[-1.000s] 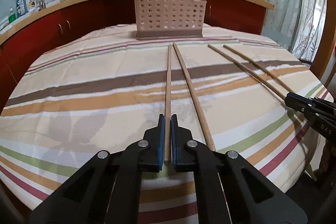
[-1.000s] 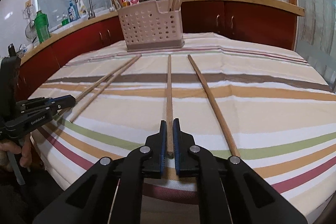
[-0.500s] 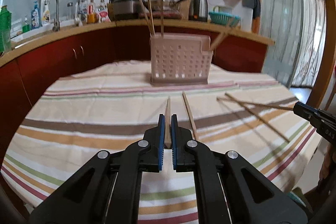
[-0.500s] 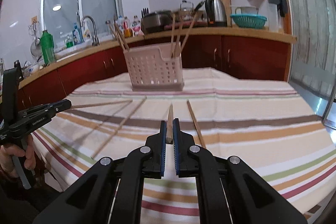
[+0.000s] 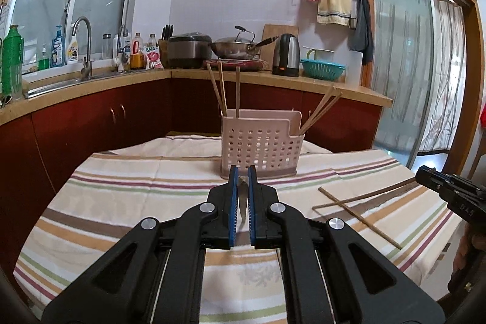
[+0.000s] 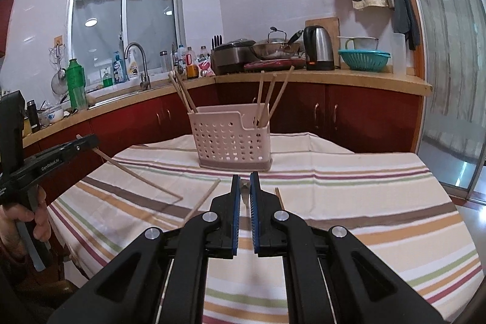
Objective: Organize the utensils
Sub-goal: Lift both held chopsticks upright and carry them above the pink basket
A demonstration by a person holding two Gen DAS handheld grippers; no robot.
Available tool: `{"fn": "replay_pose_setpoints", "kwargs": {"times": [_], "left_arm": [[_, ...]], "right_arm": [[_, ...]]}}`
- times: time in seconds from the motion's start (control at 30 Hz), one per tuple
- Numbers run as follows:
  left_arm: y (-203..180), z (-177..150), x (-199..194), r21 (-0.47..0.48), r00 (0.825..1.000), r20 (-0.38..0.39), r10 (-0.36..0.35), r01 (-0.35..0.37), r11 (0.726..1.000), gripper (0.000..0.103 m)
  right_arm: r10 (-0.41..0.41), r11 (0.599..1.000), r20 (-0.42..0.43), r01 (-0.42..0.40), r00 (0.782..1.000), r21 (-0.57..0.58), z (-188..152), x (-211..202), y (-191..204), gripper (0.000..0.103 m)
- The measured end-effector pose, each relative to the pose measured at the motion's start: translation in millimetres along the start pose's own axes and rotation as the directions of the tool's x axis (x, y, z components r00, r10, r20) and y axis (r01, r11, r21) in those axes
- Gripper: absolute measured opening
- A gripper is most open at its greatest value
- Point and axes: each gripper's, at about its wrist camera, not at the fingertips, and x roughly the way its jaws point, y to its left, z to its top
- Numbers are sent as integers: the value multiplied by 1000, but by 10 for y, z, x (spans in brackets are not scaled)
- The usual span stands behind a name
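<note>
From my left wrist camera, my left gripper is clamped on a chopstick, aimed at the pink perforated holder on the striped tablecloth; five chopsticks stand in it.

From my right wrist camera, my right gripper pinches another chopstick before the same holder; three sticks fill its right compartment, two its left.

Bare tablecloth lies open before the utensil basket; chopsticks crowd its top.

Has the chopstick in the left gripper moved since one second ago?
Yes. The chopstick lay flat on the tablecloth; now it is lifted, pointing toward the basket.
</note>
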Motion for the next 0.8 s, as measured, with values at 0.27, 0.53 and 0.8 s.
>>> {"fn": "replay_pose_setpoints", "kwargs": {"times": [0.27,0.53,0.8], "left_arm": [[11,155,144,9,1000,11,-5,5,1000,6],[28,301,290,21,1000,28,-13,13,1000,6],[66,471,468,15,998,52,-31,30,999,6]], "right_arm": [[20,1000,26,-19,999,-19,183,145,38,7],[30,999,56,-28,998,-28,385,340,67,7],[37,999,78,-34,996,-38,526,475,106,7]]}}
